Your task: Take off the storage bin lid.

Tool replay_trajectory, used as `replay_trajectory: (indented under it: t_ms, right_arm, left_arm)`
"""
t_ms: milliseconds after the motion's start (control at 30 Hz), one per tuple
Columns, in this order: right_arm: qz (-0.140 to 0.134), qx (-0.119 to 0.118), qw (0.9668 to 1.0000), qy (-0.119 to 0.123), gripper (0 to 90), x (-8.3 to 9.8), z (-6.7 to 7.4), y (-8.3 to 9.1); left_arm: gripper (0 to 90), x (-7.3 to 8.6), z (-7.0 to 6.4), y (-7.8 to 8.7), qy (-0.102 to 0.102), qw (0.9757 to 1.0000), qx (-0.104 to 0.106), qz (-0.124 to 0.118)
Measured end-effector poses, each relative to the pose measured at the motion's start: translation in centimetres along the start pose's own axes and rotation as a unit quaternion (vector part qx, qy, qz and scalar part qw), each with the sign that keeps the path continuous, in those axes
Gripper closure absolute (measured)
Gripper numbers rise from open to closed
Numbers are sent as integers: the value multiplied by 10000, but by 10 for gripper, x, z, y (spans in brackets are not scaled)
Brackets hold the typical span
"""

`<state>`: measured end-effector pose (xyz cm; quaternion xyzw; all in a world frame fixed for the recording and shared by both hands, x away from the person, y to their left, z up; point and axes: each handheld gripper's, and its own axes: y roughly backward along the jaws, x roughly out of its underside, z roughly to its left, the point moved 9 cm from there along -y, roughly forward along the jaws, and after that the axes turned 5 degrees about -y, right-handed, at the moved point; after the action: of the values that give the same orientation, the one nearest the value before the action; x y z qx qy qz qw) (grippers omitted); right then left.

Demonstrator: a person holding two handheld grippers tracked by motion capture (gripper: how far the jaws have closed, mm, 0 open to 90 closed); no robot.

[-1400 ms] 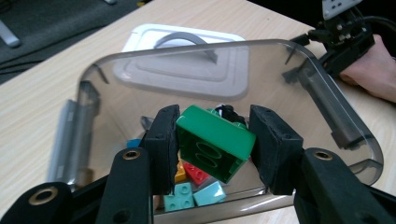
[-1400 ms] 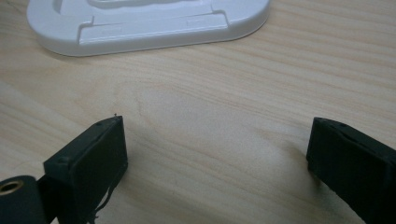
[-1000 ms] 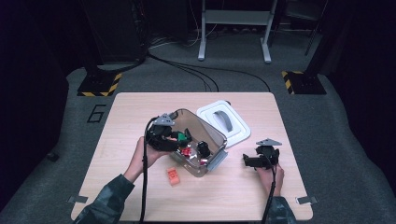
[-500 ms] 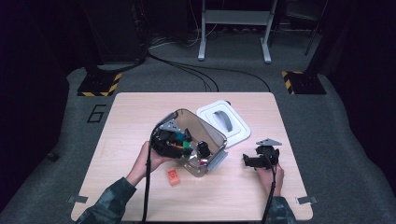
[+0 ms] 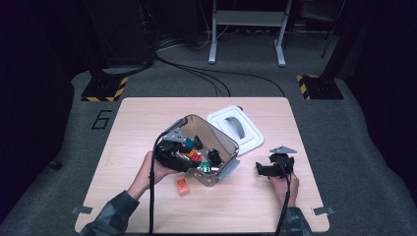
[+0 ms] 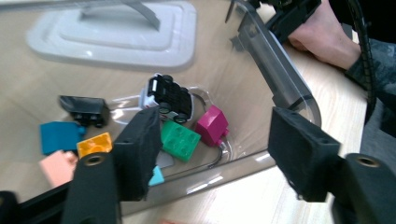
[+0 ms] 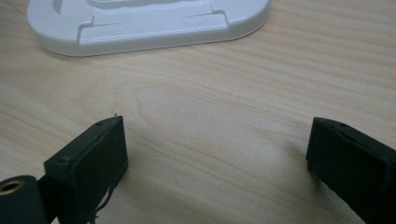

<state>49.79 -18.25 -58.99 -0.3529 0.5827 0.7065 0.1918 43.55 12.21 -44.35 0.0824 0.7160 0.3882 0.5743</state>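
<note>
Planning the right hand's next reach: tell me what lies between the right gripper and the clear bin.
In the high view, only bare table lies between the right gripper and the clear bin.

The left hand-held gripper (image 6: 212, 154) has just opened its jaws over the clear bin (image 5: 223, 142), nothing between them.

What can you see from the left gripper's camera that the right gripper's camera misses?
The left gripper view looks into a clear plastic bin holding toys: a green brick, a magenta block, a small black-and-white car and a yellow brick. The left gripper has just been opening, with nothing between its jaws. The right gripper view has the open right gripper over bare wooden table. Both show the white lid lying on the table.
</note>
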Motion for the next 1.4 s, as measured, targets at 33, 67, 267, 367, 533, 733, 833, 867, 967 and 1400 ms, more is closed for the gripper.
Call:
replay_trajectory:
  t_ms: [33,67,267,367,533,733,833,867,967,1400]
  right_arm:
    - [1,0,10000,2,44,0,0,0]
    - [-1,0,10000,1,44,0,0,0]
    - [0,1,10000,1,44,0,0,0]
    - [1,0,10000,3,44,0,0,0]
    - [-1,0,10000,0,44,0,0,0]
    - [-4,-7,10000,1,44,0,0,0]
    - [1,-7,10000,1,45,0,0,0]
    - [-5,-6,10000,1,45,0,0,0]
    - [-3,-6,10000,0,45,0,0,0]
    - [-4,-5,10000,2,45,0,0,0]
  left_arm:
    - [305,0,0,4,-46,9999,-93,-22]
    - [285,1,-1,9,-45,9999,-137,-66]
    - [207,18,-2,33,-63,9984,-543,-171]
    - [180,31,-1,41,-52,9974,-712,-134]
    - [153,57,4,41,99,9956,-929,-46]
    - [154,92,9,22,480,9928,-1085,138]
    - [153,108,11,6,744,9897,-1206,224]
    - [155,112,12,0,790,9888,-1233,289]
    - [155,121,11,-16,883,9875,-1250,372]
    - [162,136,15,-34,754,9827,-1589,574]
